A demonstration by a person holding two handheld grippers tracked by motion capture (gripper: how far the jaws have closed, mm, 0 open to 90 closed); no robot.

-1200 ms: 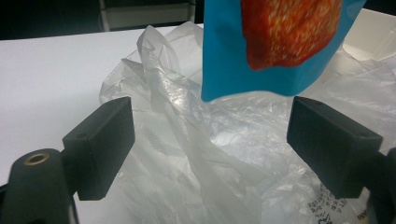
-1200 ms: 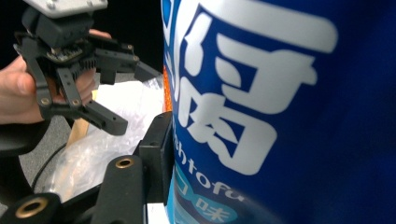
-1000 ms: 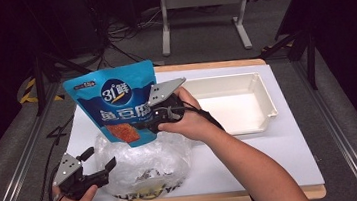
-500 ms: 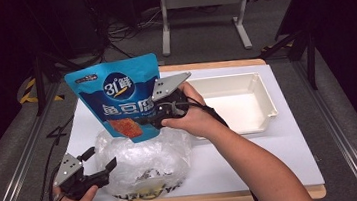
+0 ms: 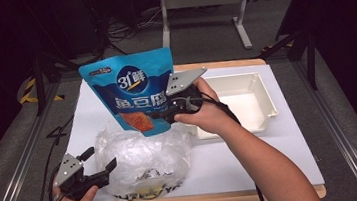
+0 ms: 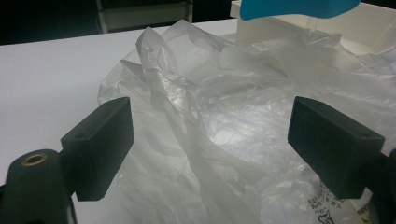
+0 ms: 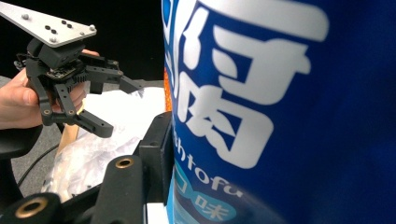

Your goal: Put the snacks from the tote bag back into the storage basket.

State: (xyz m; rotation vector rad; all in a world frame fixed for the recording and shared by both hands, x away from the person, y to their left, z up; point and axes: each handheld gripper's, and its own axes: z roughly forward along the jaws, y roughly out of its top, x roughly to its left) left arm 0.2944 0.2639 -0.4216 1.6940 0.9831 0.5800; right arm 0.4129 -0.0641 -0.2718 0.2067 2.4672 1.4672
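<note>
Your right claw (image 5: 164,116), clamped on the blue fish-tofu pouch (image 5: 133,92), has lifted it higher; your left claw (image 5: 100,161) stays open beside the plastic bag (image 5: 144,152), whose contents are unclear.

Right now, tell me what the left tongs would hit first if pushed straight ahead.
Most likely the clear plastic bag: it lies crumpled directly ahead of the open left tongs, between the jaws. The white tray sits farther behind it.

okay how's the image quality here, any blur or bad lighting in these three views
High view: white table brightly lit, surroundings dark, mildly soft. Left gripper view: sharp on the clear plastic bag, its folds faintly glossy. Right gripper view: the blue snack pouch sits so close its lettering blurs; the left gripper beyond looks sharper.
</note>
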